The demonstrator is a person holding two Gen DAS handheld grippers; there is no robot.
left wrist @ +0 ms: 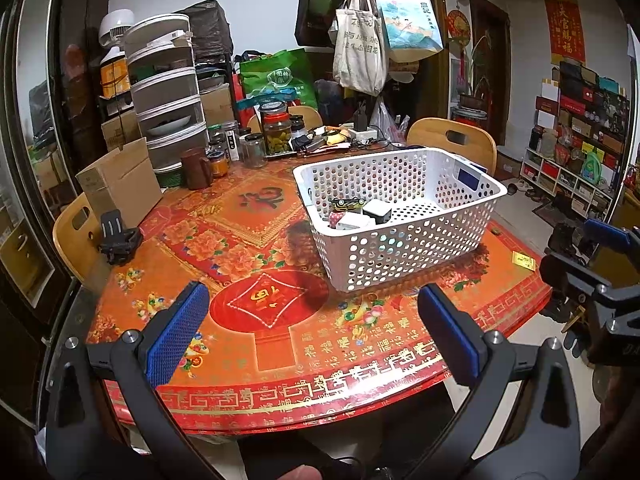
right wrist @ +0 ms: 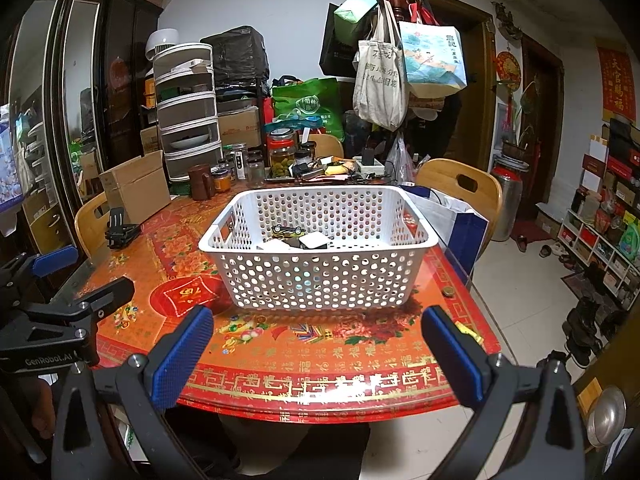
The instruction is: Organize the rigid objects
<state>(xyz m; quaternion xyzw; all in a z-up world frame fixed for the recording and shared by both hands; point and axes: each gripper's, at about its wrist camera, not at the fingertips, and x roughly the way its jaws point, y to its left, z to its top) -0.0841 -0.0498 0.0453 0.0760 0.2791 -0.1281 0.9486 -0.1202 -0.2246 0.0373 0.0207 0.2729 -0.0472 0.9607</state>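
Note:
A white perforated basket (left wrist: 400, 264) (right wrist: 320, 280) stands on the red patterned table (left wrist: 256, 240) (right wrist: 360, 352). Inside it lie a small toy car (left wrist: 348, 203) (right wrist: 286, 232), a white box (left wrist: 377, 210) (right wrist: 314, 240) and other small items, partly hidden by the wall. A black folding stand (left wrist: 118, 236) (right wrist: 120, 228) sits at the table's left edge. My left gripper (left wrist: 312, 336) hovers open over the near table edge, holding nothing. My right gripper (right wrist: 318, 356) is likewise open and holding nothing, in front of the basket.
Jars (left wrist: 276, 128), a brown mug (left wrist: 196, 168), a cardboard box (left wrist: 120, 184) and a drawer tower (left wrist: 164, 92) crowd the table's far side. A small yellow item (left wrist: 524, 260) and a coin-like disc (right wrist: 448, 291) lie near the right edge. Wooden chairs (right wrist: 460, 188) surround the table.

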